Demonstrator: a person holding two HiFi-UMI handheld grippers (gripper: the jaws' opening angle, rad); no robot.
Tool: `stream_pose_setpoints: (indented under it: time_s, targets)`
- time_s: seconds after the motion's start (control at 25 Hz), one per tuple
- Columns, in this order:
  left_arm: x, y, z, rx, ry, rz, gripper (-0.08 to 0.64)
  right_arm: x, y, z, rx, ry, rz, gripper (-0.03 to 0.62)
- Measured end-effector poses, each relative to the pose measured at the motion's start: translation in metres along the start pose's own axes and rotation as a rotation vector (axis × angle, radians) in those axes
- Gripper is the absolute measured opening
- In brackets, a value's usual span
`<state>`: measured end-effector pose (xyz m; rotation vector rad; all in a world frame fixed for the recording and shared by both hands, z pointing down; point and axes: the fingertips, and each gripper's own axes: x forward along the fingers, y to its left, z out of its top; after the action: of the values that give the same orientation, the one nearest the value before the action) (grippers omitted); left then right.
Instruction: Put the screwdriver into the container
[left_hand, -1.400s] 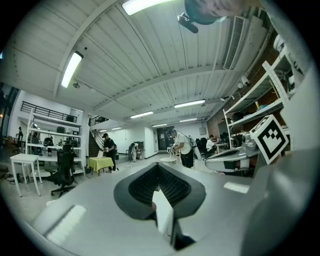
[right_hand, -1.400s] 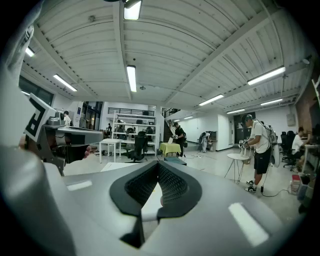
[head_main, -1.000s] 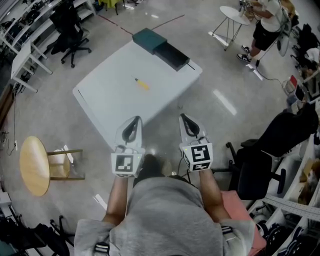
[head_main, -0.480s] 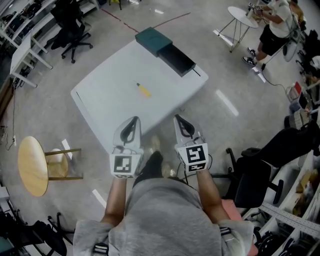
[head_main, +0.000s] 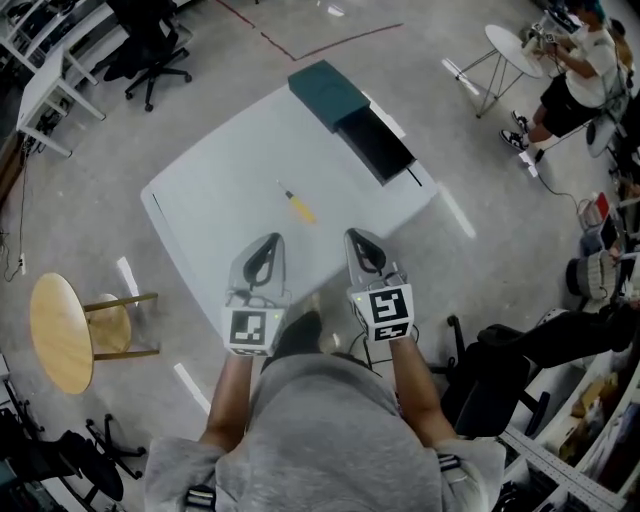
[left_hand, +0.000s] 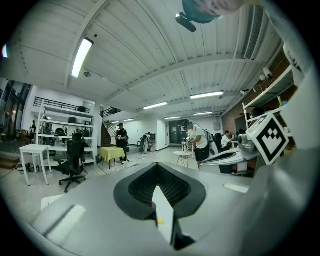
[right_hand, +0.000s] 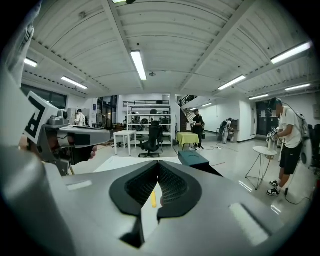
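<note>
While flat on smooth table (head_main: 215, 205), slim screwdriver (head_main: 298, 206)

The screwdriver (head_main: 298, 206) has a yellow handle. The container (head_main: 352, 115), upper middle, is dark teal and black. The worktop (head_main: 230, 190) is pale grey. The left hand-held gripper (head_main: 267, 240) and right hand-held gripper (head_main: 358, 236) are grey, with black-and-white square markers.

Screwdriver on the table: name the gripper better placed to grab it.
Right, probably. The screwdriver lies ahead of the right gripper, in line with its shut jaws, and the container sits on that side. The left gripper is about as near.
</note>
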<state>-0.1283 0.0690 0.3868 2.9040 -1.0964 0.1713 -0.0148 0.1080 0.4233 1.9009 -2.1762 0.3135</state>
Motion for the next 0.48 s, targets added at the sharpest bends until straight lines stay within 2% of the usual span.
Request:
stream_pose_setpoints:
  time_s: [0.48]
  targets:
    - [0.044, 0.073, -0.041, -0.081, 0.094, 0.068, 0.012, 0.108, 0.014, -0.012, -0.003, 0.133, 0.123, 0.003]
